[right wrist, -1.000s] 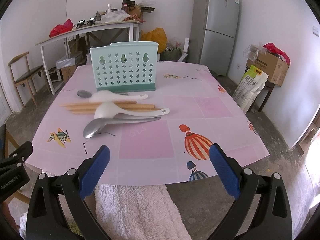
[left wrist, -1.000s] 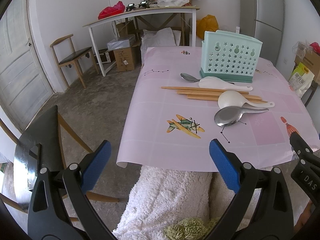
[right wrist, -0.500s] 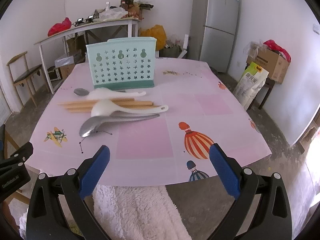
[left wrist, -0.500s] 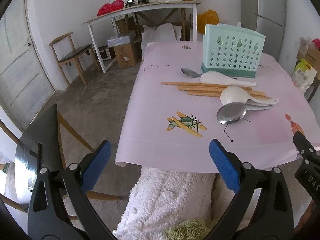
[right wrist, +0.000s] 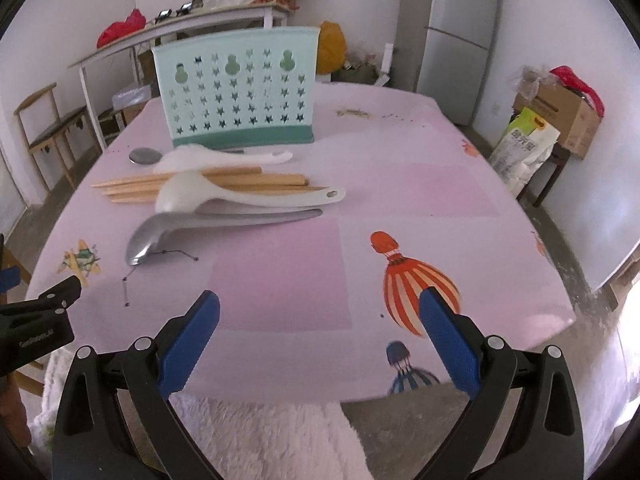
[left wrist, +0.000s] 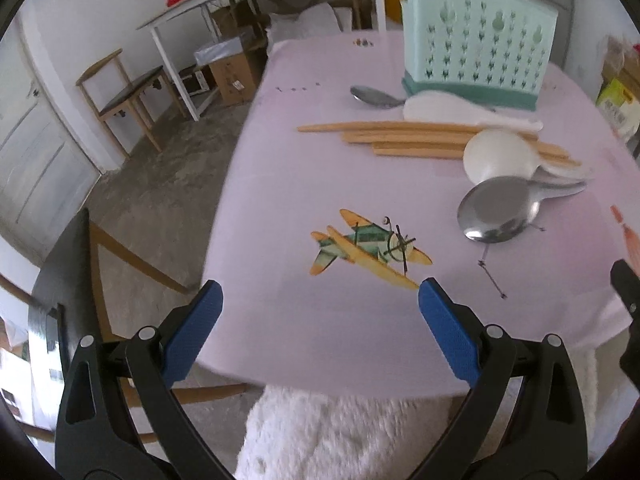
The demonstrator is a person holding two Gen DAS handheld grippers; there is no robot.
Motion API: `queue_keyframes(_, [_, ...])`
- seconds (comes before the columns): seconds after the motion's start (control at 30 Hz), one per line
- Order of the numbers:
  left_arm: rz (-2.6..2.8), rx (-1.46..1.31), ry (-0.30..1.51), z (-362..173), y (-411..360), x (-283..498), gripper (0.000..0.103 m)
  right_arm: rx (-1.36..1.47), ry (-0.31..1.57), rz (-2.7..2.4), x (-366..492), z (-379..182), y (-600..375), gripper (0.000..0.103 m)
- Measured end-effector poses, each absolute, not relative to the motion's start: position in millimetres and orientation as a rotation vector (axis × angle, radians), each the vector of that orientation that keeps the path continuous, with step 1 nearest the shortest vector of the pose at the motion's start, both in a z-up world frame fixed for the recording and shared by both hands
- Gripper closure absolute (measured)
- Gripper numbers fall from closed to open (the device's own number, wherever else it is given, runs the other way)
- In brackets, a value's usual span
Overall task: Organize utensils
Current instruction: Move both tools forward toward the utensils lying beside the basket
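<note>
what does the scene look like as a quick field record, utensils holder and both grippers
surface: table under a pink printed cloth
holder: mint green perforated plastic utensil holder, upright at the far side, nothing visible in it
large utensils: big steel ladle nearest, white plastic ladle lying over the wooden chopsticks
by the holder: white plastic rice paddle, small steel spoon
left gripper: open, empty, over the near table edge
right gripper: open, empty, over the near table edge
progress: no utensil picked up yet

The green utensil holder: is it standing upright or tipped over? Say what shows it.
Upright. The utensil holder stands on its darker base on the table, star-holed wall rising vertically, with the spoons and chopsticks lying flat before it.
</note>
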State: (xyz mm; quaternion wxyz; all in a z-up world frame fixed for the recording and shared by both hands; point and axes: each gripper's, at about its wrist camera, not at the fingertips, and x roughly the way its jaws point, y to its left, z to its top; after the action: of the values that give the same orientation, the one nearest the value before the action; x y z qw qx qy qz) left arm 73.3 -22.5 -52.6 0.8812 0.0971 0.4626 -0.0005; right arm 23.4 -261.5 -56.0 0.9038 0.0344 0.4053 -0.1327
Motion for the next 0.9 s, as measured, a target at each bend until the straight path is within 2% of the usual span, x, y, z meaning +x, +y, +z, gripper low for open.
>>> queue_keyframes(0.33, [-0.014,0.246,0.89,-57.4,-31.6,80.3,0.007,0.111,0.873,-0.188,52.6,-82.0,-270.9,0.006])
queue_keyframes(0.47, [-0.035,0.194,0.949,-56.6,-23.9,88.8,0.007,0.102,0.867,-0.156,53.6,-83.1,-267.9,0.006])
queue_keyframes(0.57, [-0.054,0.056,1.021,-60.0,-9.2,96.9,0.007,0.112,0.871,-0.15,52.7,-84.1,-268.2,0.006])
queue_keyframes(0.9, [-0.061,0.079,1.039,-59.5,-9.2,97.5,0.007,0.134,0.927,-0.172,59.7,-81.9,-268.5,0.006])
